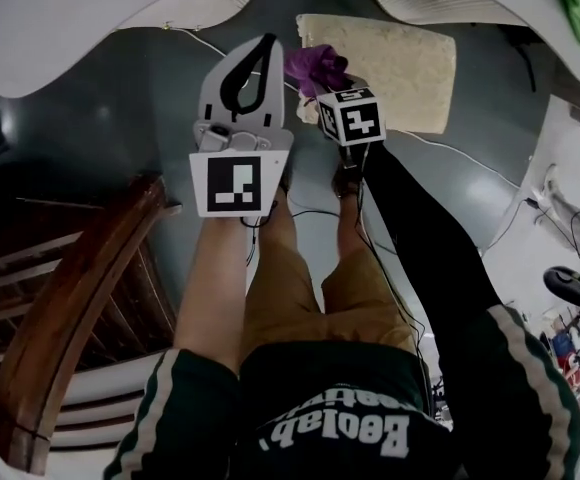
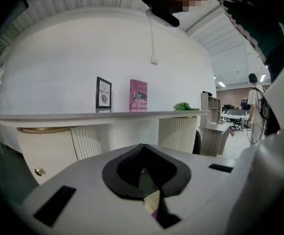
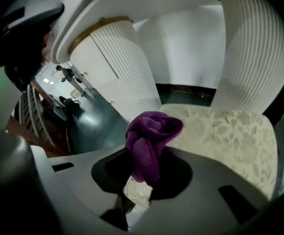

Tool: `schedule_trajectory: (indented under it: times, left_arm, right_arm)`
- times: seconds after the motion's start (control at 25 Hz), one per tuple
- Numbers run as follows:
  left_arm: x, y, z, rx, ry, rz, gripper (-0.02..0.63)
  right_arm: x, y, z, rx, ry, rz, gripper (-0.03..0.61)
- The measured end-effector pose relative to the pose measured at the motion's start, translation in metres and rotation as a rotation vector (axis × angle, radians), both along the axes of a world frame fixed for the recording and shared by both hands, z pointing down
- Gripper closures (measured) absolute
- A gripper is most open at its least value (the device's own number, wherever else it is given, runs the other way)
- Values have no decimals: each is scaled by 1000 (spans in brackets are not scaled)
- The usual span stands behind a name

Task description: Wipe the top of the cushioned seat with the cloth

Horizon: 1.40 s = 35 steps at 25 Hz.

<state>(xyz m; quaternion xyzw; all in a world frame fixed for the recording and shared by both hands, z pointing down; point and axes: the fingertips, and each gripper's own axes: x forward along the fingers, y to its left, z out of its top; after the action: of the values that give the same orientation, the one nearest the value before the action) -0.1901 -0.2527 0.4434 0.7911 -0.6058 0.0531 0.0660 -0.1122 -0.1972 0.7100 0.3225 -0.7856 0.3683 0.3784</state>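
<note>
The cushioned seat (image 1: 405, 58) is a cream, leaf-patterned pad on the floor ahead of me; it fills the right of the right gripper view (image 3: 230, 136). A crumpled purple cloth (image 1: 316, 65) is pinched in my right gripper (image 1: 322, 86), which is shut on it and hovers over the seat's near left edge. In the right gripper view the cloth (image 3: 151, 138) bulges up out of the right gripper (image 3: 141, 175). My left gripper (image 1: 267, 43) is beside it on the left, shut and holding nothing. In its own view the left gripper (image 2: 143, 151) points up, away from the seat.
White curved counters (image 1: 80, 18) on ribbed pedestals (image 3: 117, 62) flank the seat. A wooden chair frame (image 1: 80, 298) stands at my left. Cables (image 1: 450, 153) cross the grey floor at the right. A shelf holds a framed picture (image 2: 103, 93), a pink book (image 2: 138, 95) and a green bundle (image 2: 186, 106).
</note>
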Motion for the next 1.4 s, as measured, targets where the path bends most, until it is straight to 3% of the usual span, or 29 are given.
schedule_trajectory:
  times: [0.08,0.36,0.56,1.04,1.4]
  left_arm:
    - [-3,5,1,-1,2,1,600]
    - [5,9,-6,4,25,3,600]
    - [34,4,-16,24,22,31,600]
    - [128,-13,-18,27,23,87,600]
    - [181,-18,-19,10,5,157,600]
  right_arm:
    - [4,4,10,-38,33,31,495]
    - [39,3,11,-21,96,25,495]
    - [98,-7,13,9,143,40,495]
    - [285,-46,11,37,306,157,495]
    - [368,-47,15,8,415,242,497]
